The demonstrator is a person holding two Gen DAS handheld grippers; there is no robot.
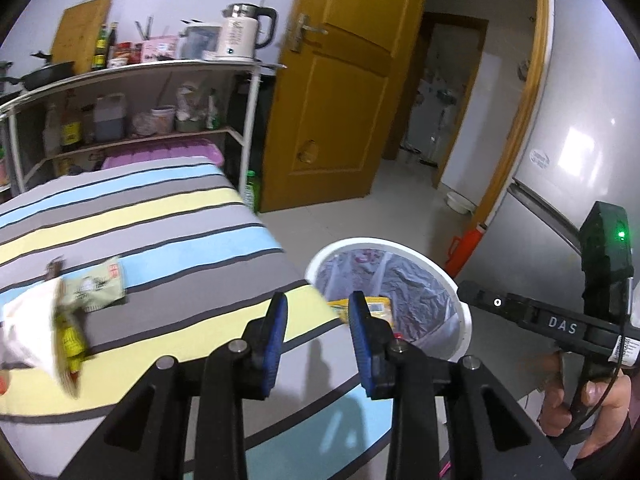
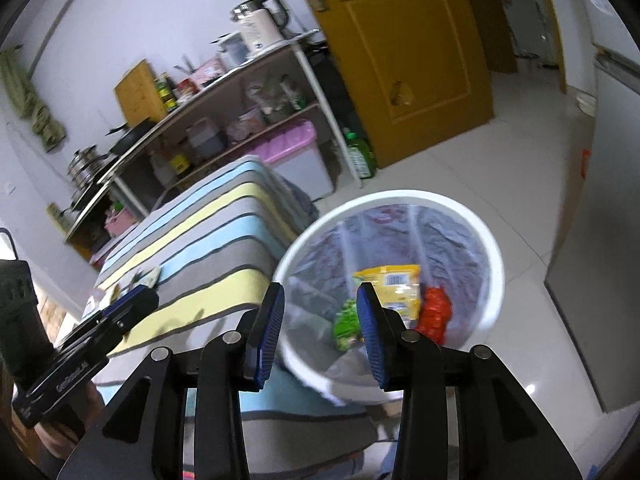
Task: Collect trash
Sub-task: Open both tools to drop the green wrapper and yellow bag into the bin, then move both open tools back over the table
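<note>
Three crumpled wrappers lie at the bottom of the round white plastic bin (image 2: 494, 248) lined with a grey bag: a yellow packet with a barcode (image 2: 394, 286), a green wrapper (image 2: 346, 324) and a red wrapper (image 2: 434, 314). More trash sits on the striped bed (image 1: 160, 216), near its left edge in the left view: a pale green printed packet (image 1: 98, 286), a blurred yellow-green wrapper (image 1: 70, 340) and white crumpled paper (image 1: 24, 328). The bin stands on the pale tiled floor (image 2: 460, 176), touching the bed's corner.

Both sets of tongs are released, with nothing between the blue pads. The left tongs (image 1: 316, 340) hover over the bed's edge by the bin; the right tongs (image 2: 320, 334) hang above the bin's near rim. The right tool's body reads "DAS".

Beyond the bed stands a white metal shelf rack (image 1: 248, 112) carrying a white electric kettle (image 1: 244, 32), bottles and jars. A brown wooden door (image 1: 344, 92) stands open beside it, and a silver fridge (image 1: 580, 120) stands right of the doorway.
</note>
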